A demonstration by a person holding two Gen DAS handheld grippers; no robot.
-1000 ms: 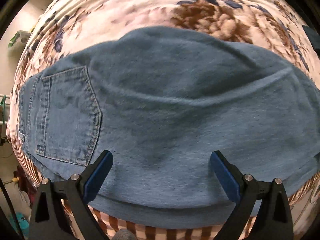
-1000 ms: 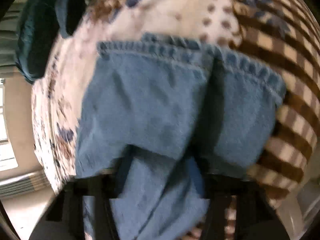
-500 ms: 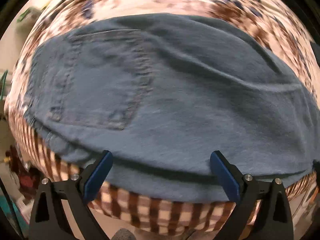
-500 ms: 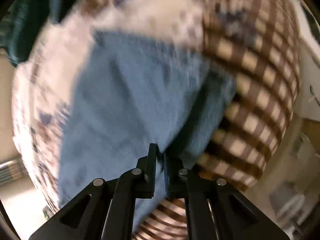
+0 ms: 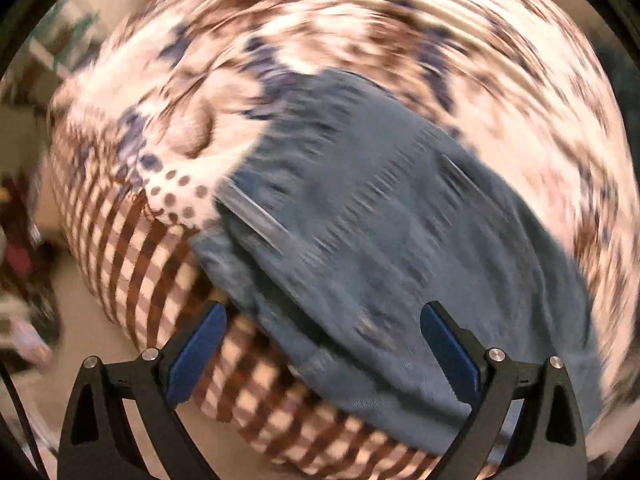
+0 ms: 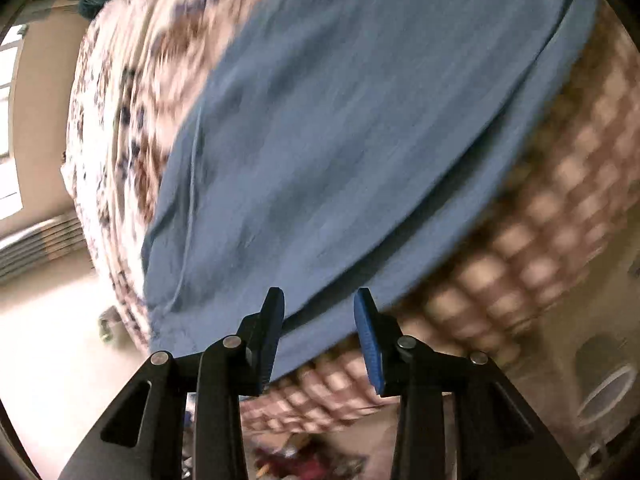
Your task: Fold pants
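Observation:
Blue denim pants (image 5: 380, 240) lie folded on a bed with a floral and brown-checked cover (image 5: 168, 128). The left wrist view is blurred by motion. My left gripper (image 5: 322, 340) is wide open and empty, above the near edge of the pants. In the right wrist view the pants (image 6: 340, 120) fill the upper middle. My right gripper (image 6: 320, 316) is partly open and empty, just above the near edge of the denim.
The bed's checked edge (image 6: 540, 240) drops off to the floor (image 6: 48, 360) on the near side. Cluttered items lie on the floor at the left (image 5: 24, 280). A window and radiator (image 6: 24, 240) are at the far left.
My right gripper was shut on the denim half a second ago and has now opened and let go. My left gripper has swung left, staying open.

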